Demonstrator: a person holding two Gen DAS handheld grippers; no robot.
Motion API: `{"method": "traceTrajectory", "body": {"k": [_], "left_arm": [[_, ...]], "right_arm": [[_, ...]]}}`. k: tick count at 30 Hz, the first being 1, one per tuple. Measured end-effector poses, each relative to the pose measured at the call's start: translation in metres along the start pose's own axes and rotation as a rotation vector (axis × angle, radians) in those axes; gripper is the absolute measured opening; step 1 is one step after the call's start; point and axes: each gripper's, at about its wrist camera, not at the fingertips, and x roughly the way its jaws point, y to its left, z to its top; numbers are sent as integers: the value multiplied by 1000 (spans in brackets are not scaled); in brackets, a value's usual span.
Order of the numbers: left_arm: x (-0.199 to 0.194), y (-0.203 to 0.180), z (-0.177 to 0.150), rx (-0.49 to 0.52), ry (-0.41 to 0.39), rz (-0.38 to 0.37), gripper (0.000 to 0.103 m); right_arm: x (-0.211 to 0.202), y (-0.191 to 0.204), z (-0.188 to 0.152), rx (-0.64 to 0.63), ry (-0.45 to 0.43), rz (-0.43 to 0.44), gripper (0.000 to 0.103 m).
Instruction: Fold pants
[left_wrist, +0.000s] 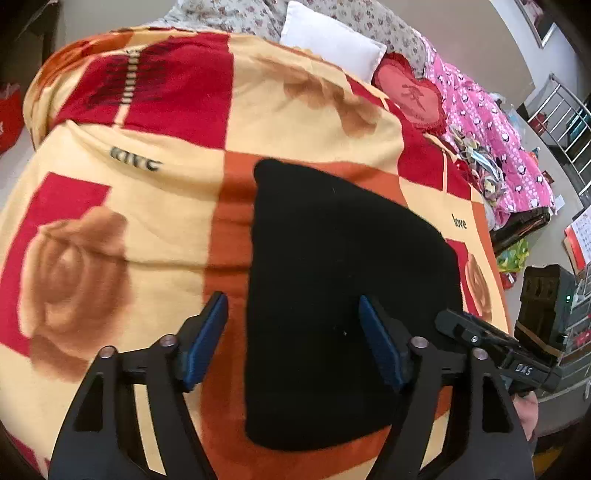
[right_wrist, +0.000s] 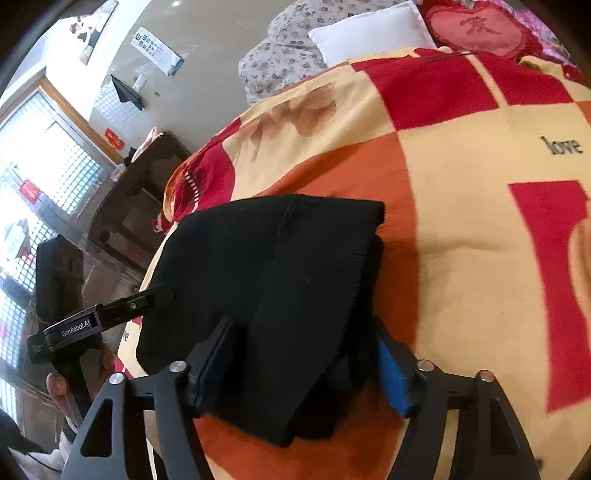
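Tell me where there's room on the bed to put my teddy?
Free: the blanket left of the black pants, by the big rose print. Crowded: far end, with the white pillow, heart cushion and pink quilt.

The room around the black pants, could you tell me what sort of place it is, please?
Most likely a home bedroom: the pants lie on a bed's rose-patterned blanket, with a white pillow and pink quilt beyond.

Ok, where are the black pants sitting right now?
The folded black pants lie on the rose-patterned blanket, on its orange stripe near the bed's front edge. In the right wrist view they sit between the open right gripper's fingers.
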Motion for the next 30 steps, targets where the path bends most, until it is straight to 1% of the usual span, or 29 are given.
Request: {"method": "traceTrajectory", "body": {"k": [1, 3, 4, 7, 9, 11, 12, 13, 14, 18, 22, 24, 27, 30], "left_arm": [[3, 0, -1, -1, 9, -9, 80], [12, -2, -1, -8, 36, -30, 83], [12, -5, 0, -4, 19, -22, 84], [18, -18, 0, 17, 29, 6, 84], [19, -26, 1, 34, 22, 43, 84], [14, -35, 1, 61, 0, 62, 76], [12, -37, 2, 70, -7, 63, 70], [9, -40, 3, 82, -13, 64, 67], [6, -42, 4, 89, -18, 62, 67], [-5, -51, 17, 103, -46, 38, 65], [-10, -57, 35, 108, -86, 39, 65], [-8, -61, 44, 112, -96, 45, 65], [-1, -60, 56, 114, -93, 51, 65], [16, -54, 64, 109, -59, 52, 65]], "right_arm": [[1, 0, 1, 1, -6, 12, 76], [4, 2, 3, -6, -9, 11, 78], [6, 3, 4, -18, -13, 5, 78], [8, 6, 4, -24, -31, -6, 76], [7, 8, 4, -34, -36, -27, 69], [1, 12, 4, -57, -51, -42, 55], [-1, 14, 6, -62, -56, -45, 53], [-4, 15, 8, -69, -60, -47, 49], [-8, 17, 11, -76, -63, -48, 48], [-20, 27, 31, -109, -103, -67, 47], [-28, 37, 54, -152, -143, -91, 47], [-24, 38, 63, -155, -147, -96, 47], [-15, 33, 74, -145, -140, -102, 47], [-7, 25, 77, -129, -122, -104, 47]]}}
